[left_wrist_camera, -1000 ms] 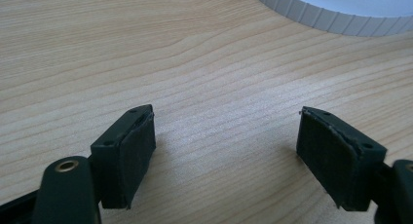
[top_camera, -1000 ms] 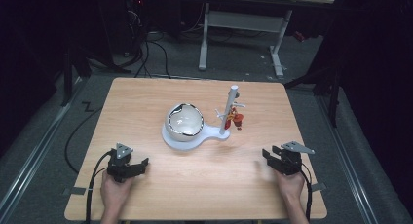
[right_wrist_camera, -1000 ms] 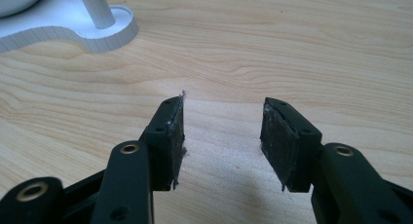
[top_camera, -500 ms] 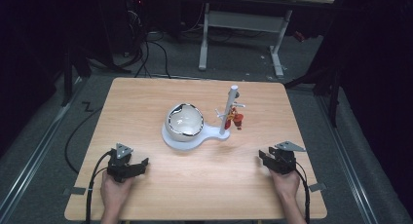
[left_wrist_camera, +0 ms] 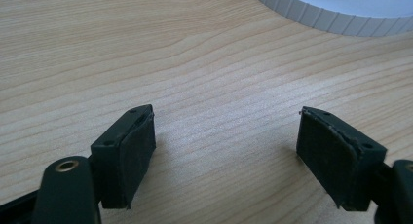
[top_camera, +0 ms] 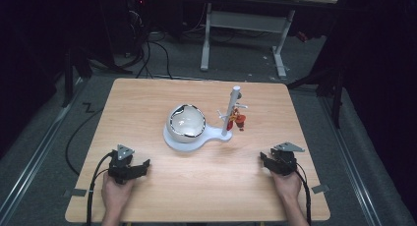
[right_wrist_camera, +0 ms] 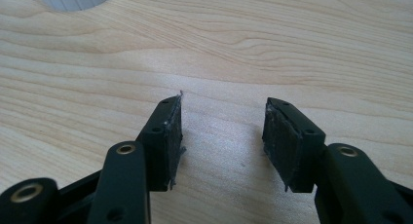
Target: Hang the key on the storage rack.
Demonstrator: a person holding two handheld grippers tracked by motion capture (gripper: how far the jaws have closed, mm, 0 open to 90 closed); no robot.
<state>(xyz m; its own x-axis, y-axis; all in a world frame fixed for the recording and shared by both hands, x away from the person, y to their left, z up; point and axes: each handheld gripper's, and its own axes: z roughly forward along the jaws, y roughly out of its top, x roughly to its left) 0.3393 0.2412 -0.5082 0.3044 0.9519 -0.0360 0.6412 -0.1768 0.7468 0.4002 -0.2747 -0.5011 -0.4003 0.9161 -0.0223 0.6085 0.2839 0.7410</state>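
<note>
A white plastic stand with a flat round base sits in the middle of the light wooden table. A shiny round bowl rests on the round part of the base. It is pale inside with a dark rim, and I cannot tell if anything is in it. At the right end of the base a thin white post stands straight up. Small white pegs stick out of the post, and little red and orange pieces hang on them. They are too small to tell what they are.

The table top is smooth, with wavy wood lines. The ribbed white edge of the base shows at the top of the left gripper view.

The left gripper is near the left front corner, held by a hand, well apart from the stand. Its black jaws are wide apart and hold nothing.

The right gripper is near the right front edge, held by the other hand. Its jaws are partly apart, with a smaller gap, and hold nothing. The pads look rough and worn.
</note>
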